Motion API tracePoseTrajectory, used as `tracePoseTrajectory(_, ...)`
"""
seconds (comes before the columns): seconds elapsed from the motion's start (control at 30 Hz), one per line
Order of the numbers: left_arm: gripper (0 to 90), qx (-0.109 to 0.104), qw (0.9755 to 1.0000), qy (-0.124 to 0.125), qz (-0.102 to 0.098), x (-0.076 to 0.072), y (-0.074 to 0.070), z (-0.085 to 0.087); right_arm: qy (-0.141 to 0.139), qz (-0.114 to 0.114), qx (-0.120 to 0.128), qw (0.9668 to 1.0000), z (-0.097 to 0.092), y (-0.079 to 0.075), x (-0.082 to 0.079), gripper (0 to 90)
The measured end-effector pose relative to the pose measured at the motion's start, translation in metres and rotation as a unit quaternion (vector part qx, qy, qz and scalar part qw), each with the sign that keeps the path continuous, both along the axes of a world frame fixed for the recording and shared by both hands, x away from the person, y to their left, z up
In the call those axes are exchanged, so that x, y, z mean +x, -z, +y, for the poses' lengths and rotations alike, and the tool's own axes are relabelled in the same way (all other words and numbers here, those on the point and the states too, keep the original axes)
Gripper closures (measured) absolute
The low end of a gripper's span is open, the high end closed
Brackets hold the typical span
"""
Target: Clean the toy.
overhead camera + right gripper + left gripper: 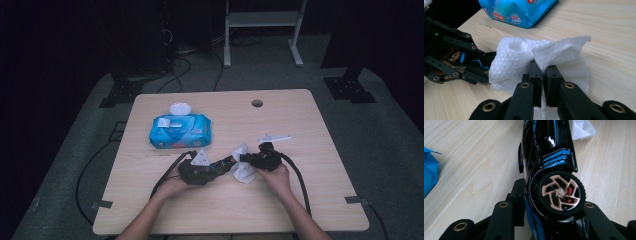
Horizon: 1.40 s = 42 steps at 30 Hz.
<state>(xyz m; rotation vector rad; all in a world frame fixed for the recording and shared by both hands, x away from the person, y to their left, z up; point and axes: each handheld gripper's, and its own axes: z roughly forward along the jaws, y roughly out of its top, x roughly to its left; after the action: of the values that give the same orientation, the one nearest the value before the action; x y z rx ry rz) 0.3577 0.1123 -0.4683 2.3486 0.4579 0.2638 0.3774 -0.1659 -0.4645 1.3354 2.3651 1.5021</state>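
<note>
A black toy car (549, 150) with blue stripes and a gold-rimmed wheel (560, 193) sits between the jaws of my left gripper (550, 202), which is shut on its rear end. In the high view the left gripper (215, 167) holds the car (224, 163) low over the table, nose toward the right. My right gripper (543, 75) is shut on a crumpled white wipe (516, 57). In the high view the right gripper (250, 161) presses that wipe (243, 172) against the car's front. The right gripper view shows the car (477, 62) partly hidden behind the wipe.
A blue pack of wet wipes (180, 131) with its white lid flipped open lies at the back left of the wooden table (300, 200). A cable hole (257, 103) sits near the far edge. Black cables trail off both grippers toward the near edge.
</note>
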Motion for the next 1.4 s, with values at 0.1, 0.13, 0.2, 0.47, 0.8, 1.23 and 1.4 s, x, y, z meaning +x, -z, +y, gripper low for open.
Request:
tracePoseTrajectory(0.1, 62.8, -0.003, 1.0, -0.002, 0.002, 0.001, 0.0, 0.002, 0.003, 0.017, -0.008, 0.9998, 0.002, 0.008, 0.002, 85.2)
tracePoseTrajectory(0.13, 62.7, -0.003, 1.0, -0.002, 0.002, 0.001, 0.0, 0.002, 0.005, 0.02, -0.01, 0.9997, 0.002, 0.01, 0.003, 85.2)
tracePoseTrajectory(0.2, 62.8, -0.003, 1.0, -0.001, 0.001, 0.001, 0.0, 0.002, 0.004, 0.026, -0.015, 0.9995, 0.002, 0.01, 0.004, 85.2)
tracePoseTrajectory(0.47, 62.8, -0.004, 1.0, 0.0, 0.003, 0.002, 0.0, 0.001, -0.009, 0.038, -0.059, 0.9975, 0.005, 0.011, 0.007, 85.1)
tracePoseTrajectory(0.8, 62.6, -0.004, 1.0, -0.002, 0.003, 0.002, 0.0, 0.002, 0.004, 0.013, -0.018, 0.9997, 0.003, 0.001, 0.007, 85.2)
tracePoseTrajectory(1.23, 62.7, -0.006, 1.0, -0.002, 0.003, 0.002, 0.001, 0.001, 0.0, -0.005, -0.03, 0.9995, 0.001, -0.008, 0.007, 85.2)
tracePoseTrajectory(1.4, 62.7, -0.004, 1.0, -0.001, 0.002, 0.002, 0.0, 0.001, -0.001, 0.021, -0.049, 0.9986, 0.004, 0.011, 0.009, 85.2)
